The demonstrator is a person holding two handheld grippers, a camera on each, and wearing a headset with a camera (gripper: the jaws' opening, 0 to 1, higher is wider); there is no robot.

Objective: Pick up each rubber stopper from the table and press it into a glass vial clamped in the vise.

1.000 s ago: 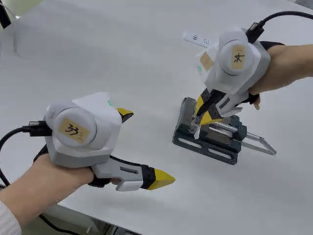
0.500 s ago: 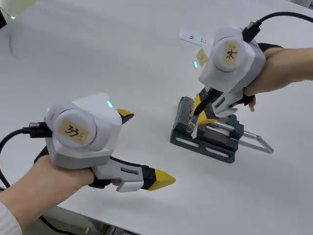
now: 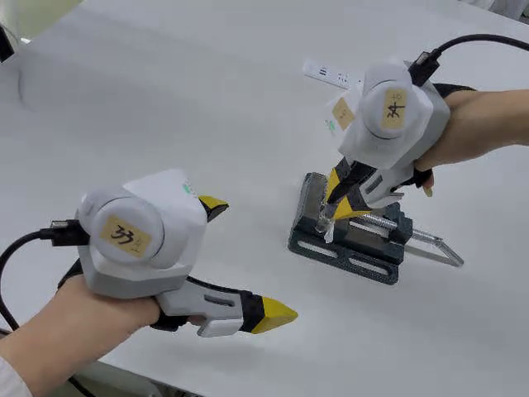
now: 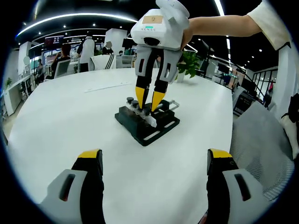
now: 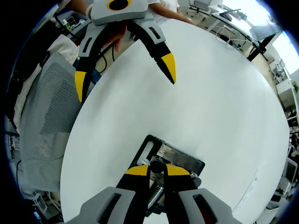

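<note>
A dark vise stands on the white table and clamps clear glass vials. My right gripper hangs over the vise's left end, pointing down. In the right gripper view its jaws are shut on a dark rubber stopper right above the vise. The left gripper view shows the vise from the front, with two stoppered vials beside the right gripper. My left gripper is held open and empty at the near left, well away from the vise.
The vise's metal handle sticks out to the right. A flat white strip lies at the far side of the table. A mesh chair stands past the table's edge, and people sit in the background.
The right gripper stays over the vise's left end, shifted only slightly. The left gripper has hardly moved; the camera has shifted a little.
</note>
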